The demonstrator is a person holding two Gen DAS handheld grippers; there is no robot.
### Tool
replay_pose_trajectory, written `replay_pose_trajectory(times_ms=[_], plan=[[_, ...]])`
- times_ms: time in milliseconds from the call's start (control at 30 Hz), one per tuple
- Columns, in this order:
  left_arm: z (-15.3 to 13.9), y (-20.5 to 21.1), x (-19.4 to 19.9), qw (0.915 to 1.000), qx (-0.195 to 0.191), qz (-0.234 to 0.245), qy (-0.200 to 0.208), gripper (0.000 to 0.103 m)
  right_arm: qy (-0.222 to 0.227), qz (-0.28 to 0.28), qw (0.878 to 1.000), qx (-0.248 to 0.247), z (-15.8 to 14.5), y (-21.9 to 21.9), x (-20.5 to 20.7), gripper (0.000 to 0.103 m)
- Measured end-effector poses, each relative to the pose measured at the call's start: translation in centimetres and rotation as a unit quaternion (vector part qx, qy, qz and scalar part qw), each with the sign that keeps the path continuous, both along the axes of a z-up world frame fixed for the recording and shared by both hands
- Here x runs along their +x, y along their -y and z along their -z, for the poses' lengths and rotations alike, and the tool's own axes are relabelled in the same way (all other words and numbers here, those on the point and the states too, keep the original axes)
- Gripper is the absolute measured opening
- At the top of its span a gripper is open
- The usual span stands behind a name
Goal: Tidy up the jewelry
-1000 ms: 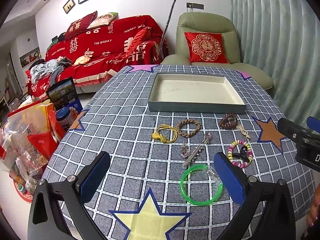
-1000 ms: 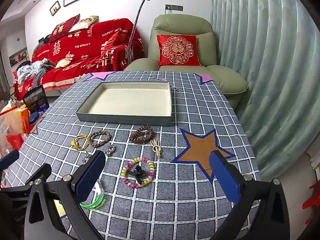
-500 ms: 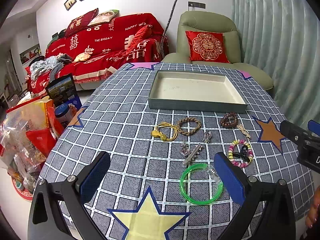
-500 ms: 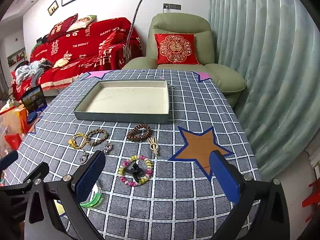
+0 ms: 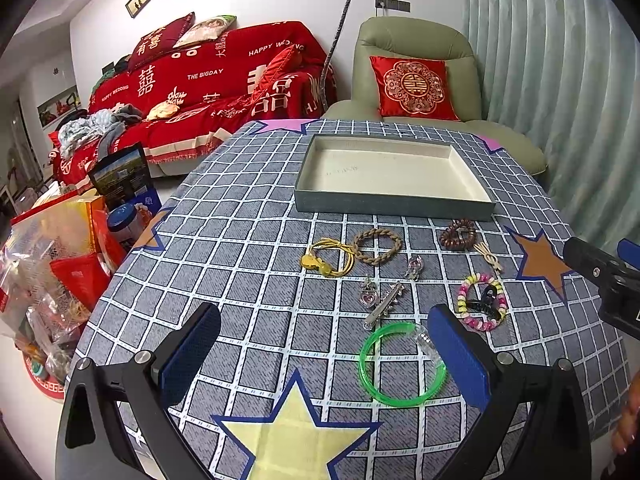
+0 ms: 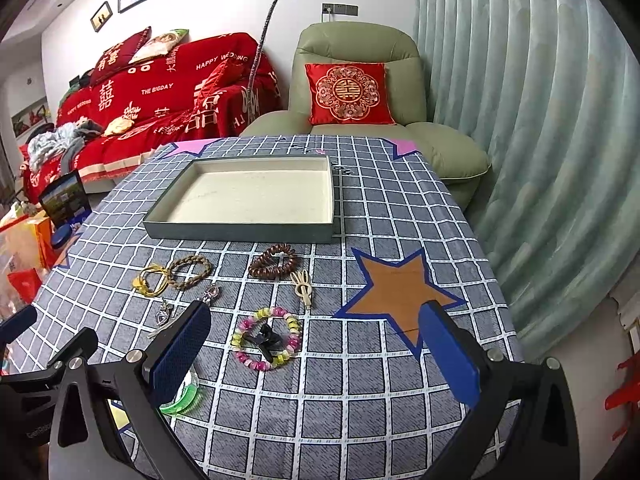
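Two grippers, left point(image 5: 324, 354) & right point(image 6: 316, 348), hover w/ jaws wide apart over jewelry incl. green bangle point(image 5: 402, 364), beaded bracelet point(image 6: 266, 338); tray point(image 6: 240, 232) beyond.

Table under a grey grid tablecloth point(image 5: 248, 248) with star patches, shallow grey tray point(image 5: 394, 202), green bangle point(image 5: 402, 364), braided bracelet point(image 5: 378, 246), yellow cord bracelet point(image 5: 330, 262), brown bead bracelet point(image 6: 273, 266), pastel bead bracelet point(image 6: 266, 338), silver hair clip point(image 5: 383, 306)
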State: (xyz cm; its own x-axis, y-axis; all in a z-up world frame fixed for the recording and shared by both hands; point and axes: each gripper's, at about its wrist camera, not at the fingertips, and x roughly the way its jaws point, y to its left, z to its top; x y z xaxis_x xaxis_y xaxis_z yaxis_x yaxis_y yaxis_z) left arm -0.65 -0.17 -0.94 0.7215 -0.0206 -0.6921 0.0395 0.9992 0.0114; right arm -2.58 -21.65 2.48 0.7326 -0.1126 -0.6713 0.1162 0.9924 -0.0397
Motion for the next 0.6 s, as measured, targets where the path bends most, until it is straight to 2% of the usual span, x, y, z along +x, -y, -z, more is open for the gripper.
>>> replay_pose_trajectory(times_ms=[600], plan=[[0.09, 0.05, 0.06, 1.0000, 0.000, 0.000, -0.001, 0.103, -0.001, 0.001, 1.000, 0.001, 0.16, 0.04, -0.13, 0.103]])
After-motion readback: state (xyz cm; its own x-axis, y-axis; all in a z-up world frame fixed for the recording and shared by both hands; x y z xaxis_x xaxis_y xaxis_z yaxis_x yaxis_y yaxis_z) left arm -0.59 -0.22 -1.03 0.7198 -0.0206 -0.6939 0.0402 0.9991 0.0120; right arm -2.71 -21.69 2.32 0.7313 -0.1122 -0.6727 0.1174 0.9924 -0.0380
